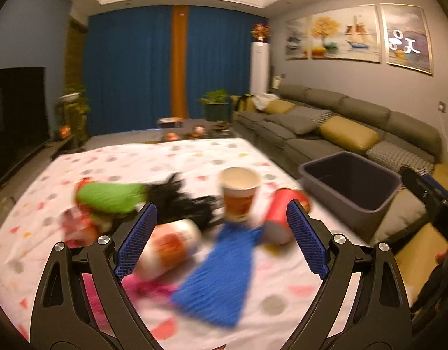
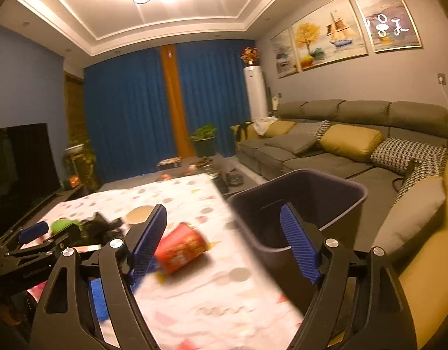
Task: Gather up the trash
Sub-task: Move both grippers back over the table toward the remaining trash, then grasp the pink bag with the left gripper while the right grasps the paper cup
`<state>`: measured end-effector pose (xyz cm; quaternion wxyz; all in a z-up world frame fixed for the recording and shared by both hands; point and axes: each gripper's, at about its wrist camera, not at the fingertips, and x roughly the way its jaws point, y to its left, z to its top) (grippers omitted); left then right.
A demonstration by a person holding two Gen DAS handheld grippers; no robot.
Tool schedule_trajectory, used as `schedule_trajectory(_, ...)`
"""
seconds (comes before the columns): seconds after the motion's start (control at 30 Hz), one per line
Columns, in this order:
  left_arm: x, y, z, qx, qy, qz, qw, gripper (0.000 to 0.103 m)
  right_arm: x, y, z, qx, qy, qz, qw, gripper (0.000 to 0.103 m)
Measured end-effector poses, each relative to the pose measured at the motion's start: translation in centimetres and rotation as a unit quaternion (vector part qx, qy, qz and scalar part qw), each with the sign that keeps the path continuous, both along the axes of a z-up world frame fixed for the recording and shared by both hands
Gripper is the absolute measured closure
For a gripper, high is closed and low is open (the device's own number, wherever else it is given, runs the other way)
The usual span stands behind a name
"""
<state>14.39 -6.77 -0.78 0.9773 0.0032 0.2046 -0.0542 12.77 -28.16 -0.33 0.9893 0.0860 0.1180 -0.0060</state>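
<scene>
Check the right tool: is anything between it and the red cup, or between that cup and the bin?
Nothing visible blocks either. The right tool is open, the red cup lies on its side just ahead by the table edge, and the bin stands open-topped beside the table.

Both wrist views face the table (image 1: 194,154) and bin (image 2: 296,186) closely.

- Your table cloth (image 1: 194,157) is white, dotted with grey, pink and yellow.
- Your bin (image 1: 352,204) is dark grey.
- Your gripper pads (image 1: 138,240) are blue and ribbed.
- The tipped cup (image 2: 181,250) you see is red with pale print.
- The upright cup (image 1: 240,194) is white and orange.
- The flat mesh piece (image 1: 224,274) is blue.
</scene>
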Motion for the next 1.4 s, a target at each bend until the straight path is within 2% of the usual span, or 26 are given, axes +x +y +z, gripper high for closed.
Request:
schedule_trajectory(0.2,-2.8,5.1,-1.2,0.020,-0.001,0.053,0.9984,0.014,-0.9,4.4,-0.5,-0.001,0.007,0.044,0.999,0.025)
schedule_trajectory(0.43,-4.4,10.6,-3.0,0.006,0.025,0.091,0.9955,0.014,-1.3,9.4,-1.5,-0.022,0.023,0.077,0.997,0.025)
schedule_trajectory(0.6,-3.5,12.9,-4.0,-0.020,0.056,0.092,0.9940,0.014,-1.3,12.2,-1.7,-0.038,0.026,0.096,0.994,0.025)
schedule_trajectory(0.83,-1.3,13.4,-4.8,-0.041,0.087,0.077,0.9924,0.015,-0.6,14.6,-2.1,-0.057,0.038,0.119,0.990,0.025)
schedule_trajectory(0.93,0.0,13.6,-5.4,-0.059,0.114,0.062,0.9897,0.026,-0.2,15.5,-2.5,-0.066,0.045,0.127,0.989,0.025)
schedule_trajectory(1.0,0.6,13.8,-5.8,-0.070,0.133,0.054,0.9871,0.041,0.3,16.1,-2.7,-0.070,0.049,0.133,0.987,0.025)
schedule_trajectory(1.03,1.0,14.0,-6.2,-0.083,0.146,0.046,0.9848,0.044,0.5,16.4,-2.8,-0.072,0.051,0.136,0.987,0.025)
schedule_trajectory(1.1,1.1,14.1,-6.5,-0.098,0.154,0.035,0.9826,0.058,0.9,17.0,-3.1,-0.077,0.055,0.144,0.985,0.025)
schedule_trajectory(1.17,1.1,14.2,-6.7,-0.108,0.157,0.024,0.9814,0.066,1.4,17.8,-3.3,-0.084,0.060,0.151,0.983,0.028)
schedule_trajectory(1.2,0.9,14.2,-6.7,-0.112,0.155,0.016,0.9813,0.076,1.7,18.3,-3.4,-0.088,0.064,0.154,0.982,0.029)
schedule_trajectory(1.3,0.7,14.1,-6.7,-0.116,0.151,0.005,0.9818,0.088,2.4,19.6,-3.9,-0.097,0.074,0.166,0.979,0.031)
schedule_trajectory(1.4,0.2,14.3,-6.5,-0.118,0.140,0.005,0.9830,0.092,3.1,21.0,-4.2,-0.105,0.084,0.177,0.975,0.034)
